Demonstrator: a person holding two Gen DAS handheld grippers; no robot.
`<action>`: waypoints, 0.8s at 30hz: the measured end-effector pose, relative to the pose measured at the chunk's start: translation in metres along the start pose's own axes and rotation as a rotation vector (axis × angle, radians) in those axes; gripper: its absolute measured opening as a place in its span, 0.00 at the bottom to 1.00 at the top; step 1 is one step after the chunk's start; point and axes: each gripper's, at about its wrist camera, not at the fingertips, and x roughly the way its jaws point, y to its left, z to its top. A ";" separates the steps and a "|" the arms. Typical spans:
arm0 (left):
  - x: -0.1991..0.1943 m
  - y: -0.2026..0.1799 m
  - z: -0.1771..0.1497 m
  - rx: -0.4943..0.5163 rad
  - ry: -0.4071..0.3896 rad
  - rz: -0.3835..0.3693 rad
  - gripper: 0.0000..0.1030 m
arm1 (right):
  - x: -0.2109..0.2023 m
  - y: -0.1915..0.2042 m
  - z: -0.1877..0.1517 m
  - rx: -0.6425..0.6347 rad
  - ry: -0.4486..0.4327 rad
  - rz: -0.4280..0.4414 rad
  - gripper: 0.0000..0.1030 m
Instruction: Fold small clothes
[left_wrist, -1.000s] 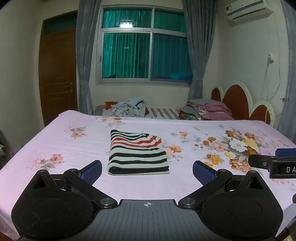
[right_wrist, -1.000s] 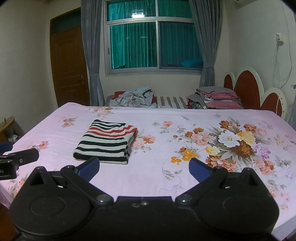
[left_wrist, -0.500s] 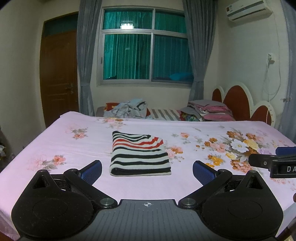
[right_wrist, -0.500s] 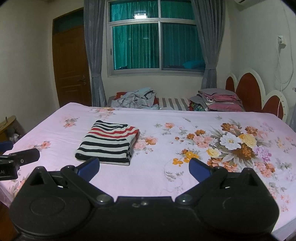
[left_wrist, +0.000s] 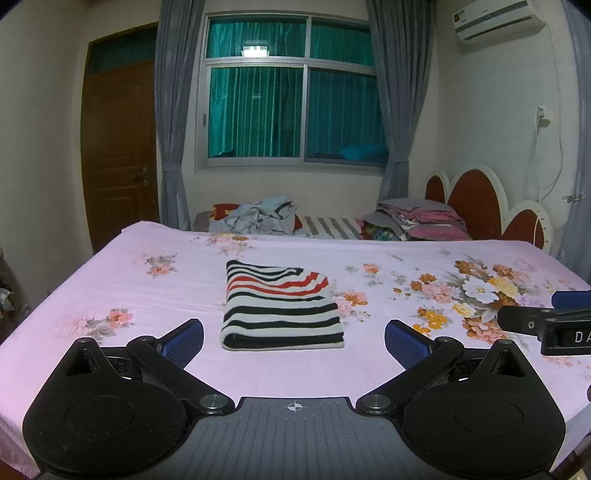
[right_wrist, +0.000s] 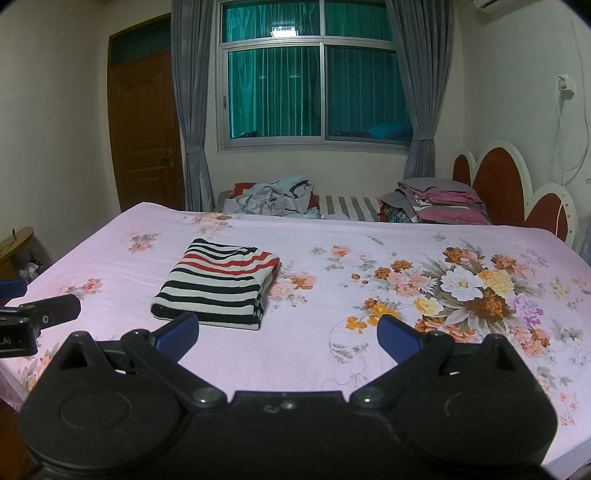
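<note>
A striped garment (left_wrist: 280, 308), black, white and red, lies folded into a neat rectangle on the pink floral bed (left_wrist: 122, 280). It also shows in the right wrist view (right_wrist: 218, 282), left of centre. My left gripper (left_wrist: 293, 341) is open and empty, held above the bed's near edge just short of the garment. My right gripper (right_wrist: 287, 334) is open and empty, to the right of the garment. Each gripper's side shows at the edge of the other's view.
A heap of unfolded clothes (left_wrist: 258, 219) and a stack of folded bedding (left_wrist: 421, 221) lie beyond the bed's far edge. A red headboard (left_wrist: 480, 203) stands at the right. A door (left_wrist: 118, 147) and curtained window are at the back.
Both grippers have drawn back and risen slightly, so the garment sits a little lower and farther in both views. The garment has not moved. Both grippers stay open.
</note>
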 end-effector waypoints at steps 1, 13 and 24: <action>0.000 0.000 0.000 0.000 0.000 0.000 1.00 | 0.000 0.000 0.000 0.000 0.001 0.000 1.00; 0.001 0.001 0.001 0.003 0.005 -0.003 1.00 | 0.000 -0.001 0.000 0.000 0.000 0.003 1.00; 0.002 0.003 0.001 0.005 0.002 -0.003 1.00 | -0.001 -0.001 -0.001 -0.003 0.003 0.007 1.00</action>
